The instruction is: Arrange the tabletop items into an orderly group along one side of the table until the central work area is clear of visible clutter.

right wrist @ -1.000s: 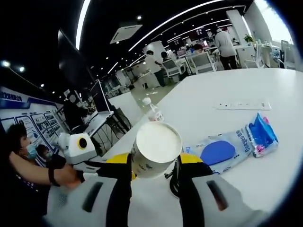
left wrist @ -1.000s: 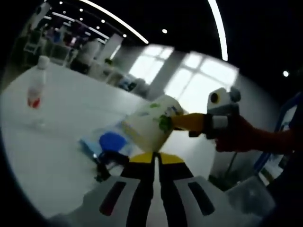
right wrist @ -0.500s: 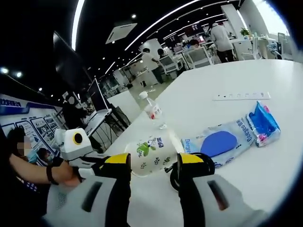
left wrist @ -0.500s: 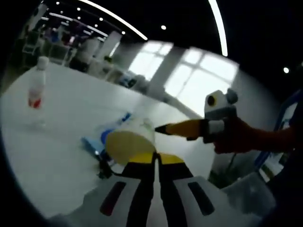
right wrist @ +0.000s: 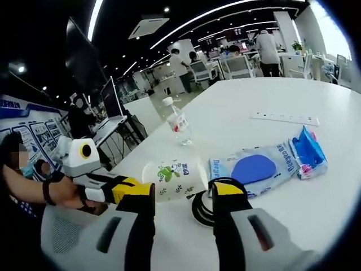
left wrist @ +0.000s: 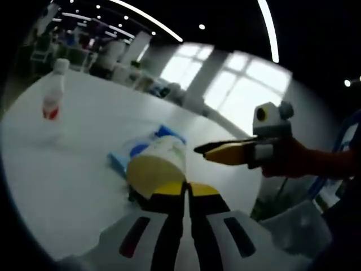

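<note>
One paper cup (right wrist: 172,179) is seen lying on its side on the white surface (right wrist: 248,101), just beside the blue packet (right wrist: 265,166). Light, crushable; its rim is best taken gently. Right gripper (right wrist: 183,197) jaws spread around it; left gripper (left wrist: 183,192) jaws pressed together.

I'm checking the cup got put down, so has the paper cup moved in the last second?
Yes. The paper cup was upright between the right gripper's jaws; now it lies on its side on the table, lower and nearer the blue packet.

Open-plan office: desks (right wrist: 293,56), office chairs (right wrist: 201,70), ceiling strip lights (right wrist: 225,7).
</note>
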`<state>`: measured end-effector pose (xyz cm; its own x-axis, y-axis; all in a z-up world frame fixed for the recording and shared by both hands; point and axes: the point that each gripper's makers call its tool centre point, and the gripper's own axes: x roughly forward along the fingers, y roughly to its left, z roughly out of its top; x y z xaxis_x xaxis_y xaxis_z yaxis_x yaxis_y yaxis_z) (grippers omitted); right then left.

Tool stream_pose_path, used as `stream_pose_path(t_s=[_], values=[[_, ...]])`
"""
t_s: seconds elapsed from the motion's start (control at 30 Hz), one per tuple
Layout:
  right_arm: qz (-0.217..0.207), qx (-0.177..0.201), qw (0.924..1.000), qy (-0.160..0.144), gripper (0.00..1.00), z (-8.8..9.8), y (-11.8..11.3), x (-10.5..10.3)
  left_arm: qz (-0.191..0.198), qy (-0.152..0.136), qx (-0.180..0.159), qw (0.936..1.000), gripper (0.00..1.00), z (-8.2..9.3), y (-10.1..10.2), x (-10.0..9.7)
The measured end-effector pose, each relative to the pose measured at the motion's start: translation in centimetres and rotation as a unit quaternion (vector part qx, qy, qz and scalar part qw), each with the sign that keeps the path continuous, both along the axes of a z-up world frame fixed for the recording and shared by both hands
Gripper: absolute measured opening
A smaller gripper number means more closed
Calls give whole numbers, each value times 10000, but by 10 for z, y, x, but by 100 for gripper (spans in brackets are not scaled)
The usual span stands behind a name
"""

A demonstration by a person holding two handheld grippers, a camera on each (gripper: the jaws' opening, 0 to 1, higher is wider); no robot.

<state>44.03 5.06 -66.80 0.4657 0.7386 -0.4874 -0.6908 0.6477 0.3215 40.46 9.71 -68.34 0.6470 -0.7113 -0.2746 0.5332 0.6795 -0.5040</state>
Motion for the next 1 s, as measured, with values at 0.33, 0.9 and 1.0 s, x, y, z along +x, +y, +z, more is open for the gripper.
stream_pose_path(t_s=[0.33, 0.9, 1.0], values=[[128, -201, 9997, -73, 41, -7, 4, -4, 61, -29, 527, 9986, 0, -7, 14, 0], [-114, -308, 9995, 46, 41, -23, -22, -27, 638, -153, 1296, 9894, 0, 2, 75, 60], [-195, -307, 9993, 93, 41, -26, -30, -32, 692, -151, 1428, 9872, 0, 1, 79, 70]])
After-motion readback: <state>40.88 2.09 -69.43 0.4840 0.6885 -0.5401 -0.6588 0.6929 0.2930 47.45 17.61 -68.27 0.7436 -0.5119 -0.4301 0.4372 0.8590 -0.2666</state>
